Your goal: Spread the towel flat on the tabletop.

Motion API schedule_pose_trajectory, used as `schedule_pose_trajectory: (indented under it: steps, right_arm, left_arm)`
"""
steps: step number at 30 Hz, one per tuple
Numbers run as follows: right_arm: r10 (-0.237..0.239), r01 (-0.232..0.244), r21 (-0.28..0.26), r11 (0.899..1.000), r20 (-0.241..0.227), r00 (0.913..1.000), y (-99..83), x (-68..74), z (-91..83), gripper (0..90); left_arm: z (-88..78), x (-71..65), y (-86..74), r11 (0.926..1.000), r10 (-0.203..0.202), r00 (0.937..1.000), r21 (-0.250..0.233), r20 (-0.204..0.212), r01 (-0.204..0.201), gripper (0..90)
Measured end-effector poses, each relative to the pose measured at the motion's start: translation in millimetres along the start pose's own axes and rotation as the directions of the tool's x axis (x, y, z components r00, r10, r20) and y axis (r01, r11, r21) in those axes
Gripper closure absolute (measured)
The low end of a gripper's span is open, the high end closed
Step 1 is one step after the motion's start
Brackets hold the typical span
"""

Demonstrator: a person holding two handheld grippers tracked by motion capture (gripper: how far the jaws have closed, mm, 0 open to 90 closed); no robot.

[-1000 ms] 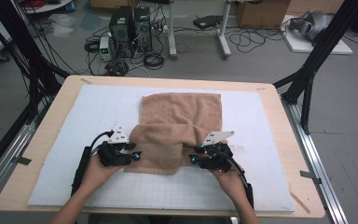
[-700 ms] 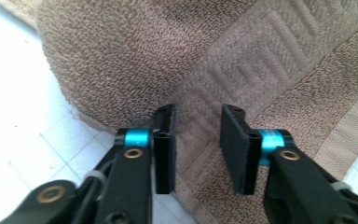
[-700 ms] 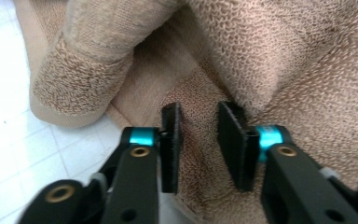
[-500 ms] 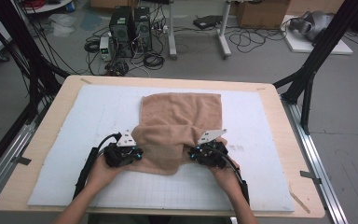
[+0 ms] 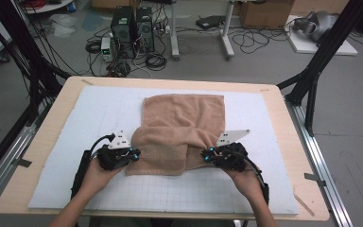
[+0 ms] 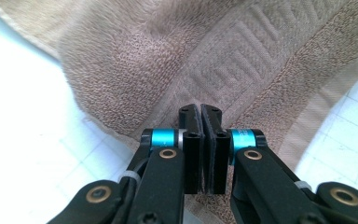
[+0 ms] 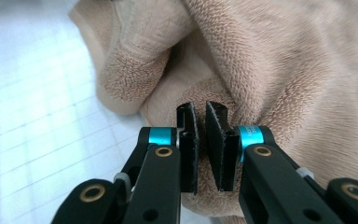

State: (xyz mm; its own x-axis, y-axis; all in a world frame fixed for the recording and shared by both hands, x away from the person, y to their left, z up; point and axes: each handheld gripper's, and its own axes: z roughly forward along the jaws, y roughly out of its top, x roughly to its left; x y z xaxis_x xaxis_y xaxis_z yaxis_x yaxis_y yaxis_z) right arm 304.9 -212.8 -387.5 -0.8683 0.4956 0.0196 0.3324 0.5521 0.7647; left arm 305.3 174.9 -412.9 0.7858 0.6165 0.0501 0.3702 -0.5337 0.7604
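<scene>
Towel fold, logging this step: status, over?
Left gripper and right gripper both shut on towel near edge. Towel bunched on white mat. Nothing in the way.

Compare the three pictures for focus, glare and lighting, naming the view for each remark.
High view: even, soft light, slightly blurred throughout, faint shadows under the towel. Left gripper view: towel weave sharp at centre, the mat washed out to near white at left. Right gripper view: towel pile crisp beside the jaws, its far fold softer, mat grid pale with glare at left.
</scene>
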Motion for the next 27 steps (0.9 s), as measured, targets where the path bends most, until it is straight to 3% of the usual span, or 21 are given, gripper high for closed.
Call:
schedule_pose_trajectory:
  steps: [5, 7, 13, 15, 17, 20, 25, 27]
  right_arm:
    - [0.008, -0.008, 0.004, 1.000, 0.061, 0.9981, -5.3, -12.8, -21.4, 83.5]
    - [0.036, -0.037, 0.002, 0.999, 0.085, 0.9958, -7.7, -20.6, -26.7, 83.4]
    - [0.046, -0.050, 0.029, 0.998, 0.129, 0.9906, -8.9, -33.0, -18.3, 81.1]
    - [0.061, -0.065, 0.027, 0.998, 0.130, 0.9897, -8.1, -35.2, -15.3, 76.1]
    - [0.066, -0.066, -0.005, 0.998, 0.123, 0.9903, -6.7, -31.9, -15.2, 71.9]
    - [0.032, -0.028, -0.036, 0.999, 0.104, 0.9940, -4.0, -19.0, -15.0, 67.2]
    - [0.009, -0.005, -0.039, 0.999, 0.091, 0.9958, -4.4, -1.7, -9.8, 61.7]
    - [-0.003, 0.004, -0.013, 1.000, 0.088, 0.9961, -6.7, 2.1, -1.5, 58.5]
  left_arm:
    - [-9.4, 2.3, 4.6, 0.9997, -0.003, 1.0000, -0.023, -0.005, 0.003, 87.2]
    - [-9.2, 3.6, 6.7, 0.9995, -0.007, 0.9999, -0.031, -0.009, 0.007, 87.2]
    - [-1.2, 6.8, 8.7, 0.9994, -0.030, 0.9993, -0.016, -0.023, 0.030, 83.7]
    - [-1.2, 6.8, 8.7, 0.9993, -0.035, 0.9992, -0.014, -0.021, 0.035, 72.3]
    - [-2.0, 6.4, 8.7, 0.9989, -0.036, 0.9994, -0.029, -0.002, 0.036, 69.6]
    - [-0.5, 5.2, 9.4, 0.9993, -0.023, 0.9997, -0.030, 0.006, 0.023, 64.3]
    - [9.3, 6.5, 9.5, 0.9995, -0.027, 0.9996, -0.014, 0.008, 0.027, 58.5]
    - [15.0, 7.7, 10.2, 0.9993, -0.037, 0.9993, -0.006, 0.007, 0.037, 58.5]
